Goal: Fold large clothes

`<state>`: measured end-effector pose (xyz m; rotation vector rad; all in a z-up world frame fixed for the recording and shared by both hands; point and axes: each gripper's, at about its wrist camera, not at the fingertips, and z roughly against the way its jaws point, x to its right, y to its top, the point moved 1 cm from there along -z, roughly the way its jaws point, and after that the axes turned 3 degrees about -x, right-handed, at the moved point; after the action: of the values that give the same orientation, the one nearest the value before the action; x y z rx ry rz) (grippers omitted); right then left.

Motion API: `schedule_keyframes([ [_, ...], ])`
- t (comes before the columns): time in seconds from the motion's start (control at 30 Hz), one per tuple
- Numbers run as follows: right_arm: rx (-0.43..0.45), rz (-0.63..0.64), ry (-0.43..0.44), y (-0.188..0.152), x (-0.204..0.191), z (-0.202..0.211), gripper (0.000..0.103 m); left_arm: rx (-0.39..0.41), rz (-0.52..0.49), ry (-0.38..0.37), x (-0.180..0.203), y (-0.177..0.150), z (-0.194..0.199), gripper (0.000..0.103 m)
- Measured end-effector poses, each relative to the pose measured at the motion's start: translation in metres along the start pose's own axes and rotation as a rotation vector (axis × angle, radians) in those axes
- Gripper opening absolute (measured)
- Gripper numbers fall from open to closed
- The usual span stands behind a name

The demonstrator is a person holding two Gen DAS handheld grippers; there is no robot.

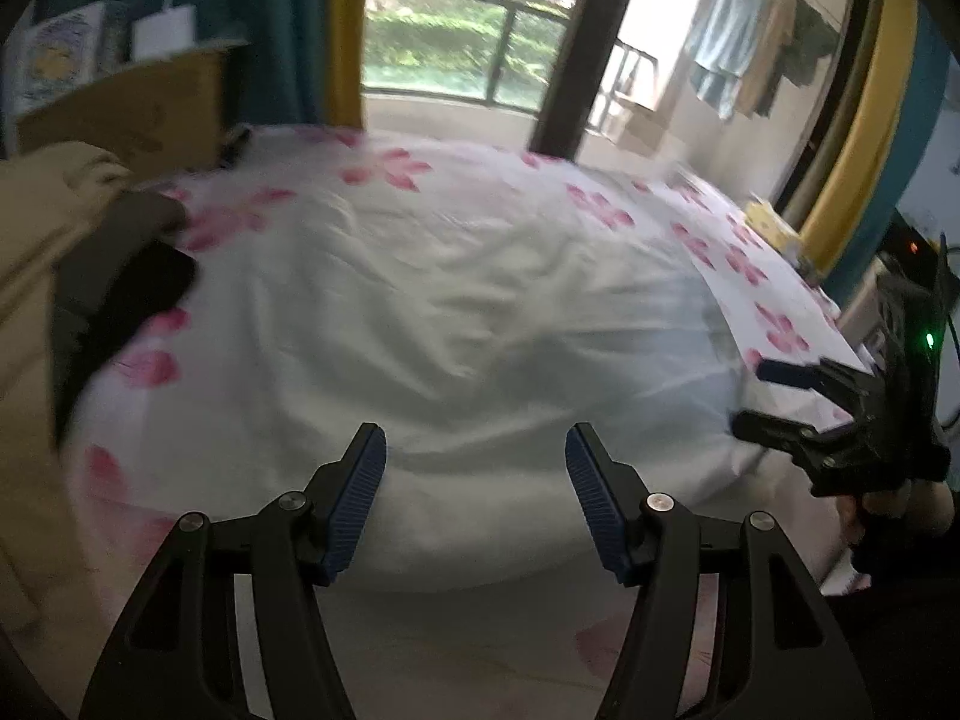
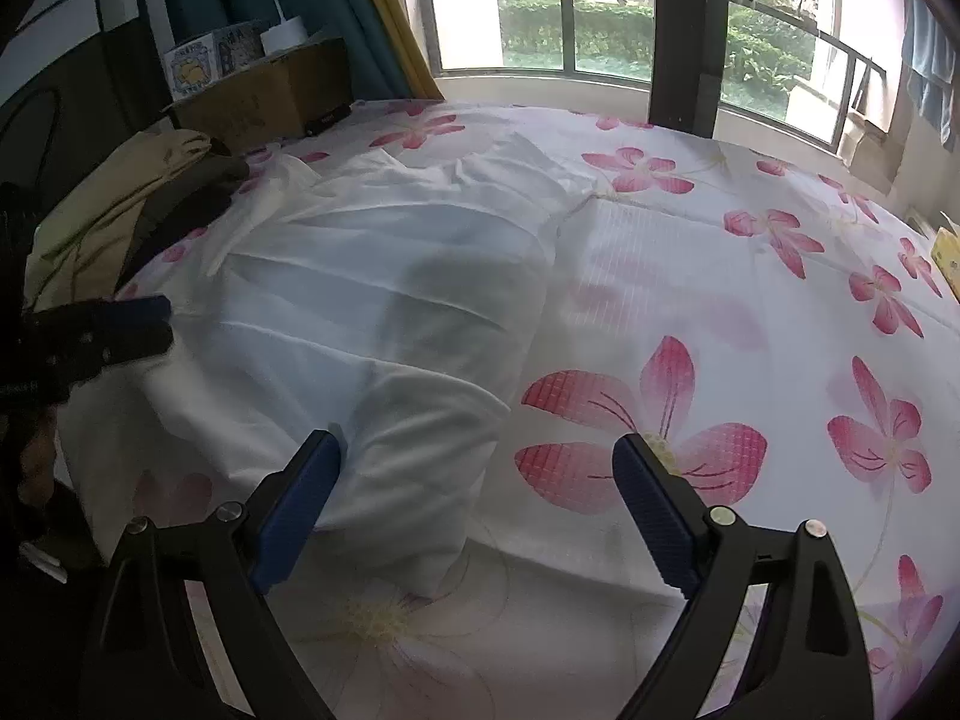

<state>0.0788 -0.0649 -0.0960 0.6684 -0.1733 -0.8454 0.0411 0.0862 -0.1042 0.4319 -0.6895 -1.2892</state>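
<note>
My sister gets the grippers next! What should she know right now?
Left hand-held gripper: open, holding nothing, above the near edge of the white garment.
Right hand-held gripper: open, empty, at the garment's near right corner.
The garment lies on the floral sheet, wrinkled; it looks partly folded, its right edge running straight up the bed.
A pile of tan and dark clothes sits at the left.
Left to do: probably grip the near edge and finish the folding, then smooth it.
</note>
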Motion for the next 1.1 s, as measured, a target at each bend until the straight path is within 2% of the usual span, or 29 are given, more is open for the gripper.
schedule_keyframes([
  [0.3,0.055,-0.077,0.025,0.015,0.019,0.013,0.092,-0.001,0.117,0.100,-0.052,0.017,-0.007,0.068],
  [0.4,0.063,-0.096,0.012,0.022,0.027,0.012,0.092,-0.021,0.141,0.106,-0.064,0.023,-0.016,0.070],
  [0.57,0.068,-0.113,0.013,0.032,0.033,0.009,0.092,-0.066,0.185,0.073,-0.081,0.028,-0.037,0.071],
  [0.63,0.067,-0.112,0.014,0.037,0.034,0.006,0.092,-0.059,0.186,0.059,-0.085,0.031,-0.040,0.072],
  [0.7,0.062,-0.109,0.018,0.041,0.035,0.002,0.092,-0.060,0.188,0.033,-0.085,0.033,-0.043,0.075],
  [0.83,0.052,-0.101,0.025,0.049,0.035,-0.008,0.092,-0.073,0.229,-0.142,-0.083,0.037,-0.050,0.077],
  [0.9,0.038,-0.097,0.019,0.053,0.036,-0.015,0.092,-0.072,0.217,-0.176,-0.078,0.039,-0.053,0.081],
  [1.1,0.006,-0.091,0.023,0.059,0.039,-0.037,0.092,-0.104,0.204,-0.294,-0.063,0.043,-0.065,0.081],
])
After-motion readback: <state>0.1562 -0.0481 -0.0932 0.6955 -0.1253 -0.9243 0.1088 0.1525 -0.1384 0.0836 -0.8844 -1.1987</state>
